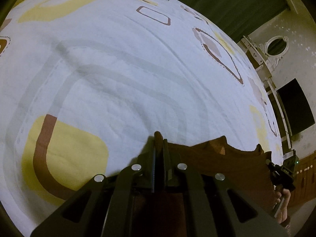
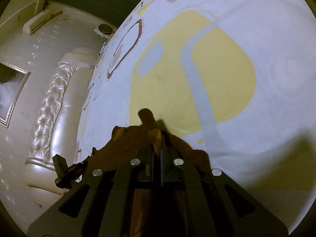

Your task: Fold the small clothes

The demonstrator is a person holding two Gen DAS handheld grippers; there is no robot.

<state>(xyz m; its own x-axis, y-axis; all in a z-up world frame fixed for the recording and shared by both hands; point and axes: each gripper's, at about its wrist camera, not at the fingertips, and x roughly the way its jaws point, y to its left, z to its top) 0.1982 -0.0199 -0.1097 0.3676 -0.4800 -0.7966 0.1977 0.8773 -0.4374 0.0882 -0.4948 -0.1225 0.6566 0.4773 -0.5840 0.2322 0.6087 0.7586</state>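
A small brown garment (image 1: 223,158) hangs stretched between my two grippers above the patterned bedsheet (image 1: 118,69). My left gripper (image 1: 159,138) is shut on one top corner of it, a tip of cloth poking out past the fingers. In the right wrist view my right gripper (image 2: 157,148) is shut on the other corner of the brown garment (image 2: 126,138), with a tuft sticking up beyond the fingertips. Each wrist view shows the other gripper at the far end of the cloth: the right gripper (image 1: 280,169) with a hand below it, the left gripper (image 2: 65,169) at lower left.
The white bedsheet (image 2: 256,128) with yellow, grey and brown shapes fills most of both views. A padded cream headboard (image 2: 59,102) runs along the bed's edge. A dark green curtain (image 1: 227,4) and a pale wall with an oval ornament (image 1: 276,45) lie beyond.
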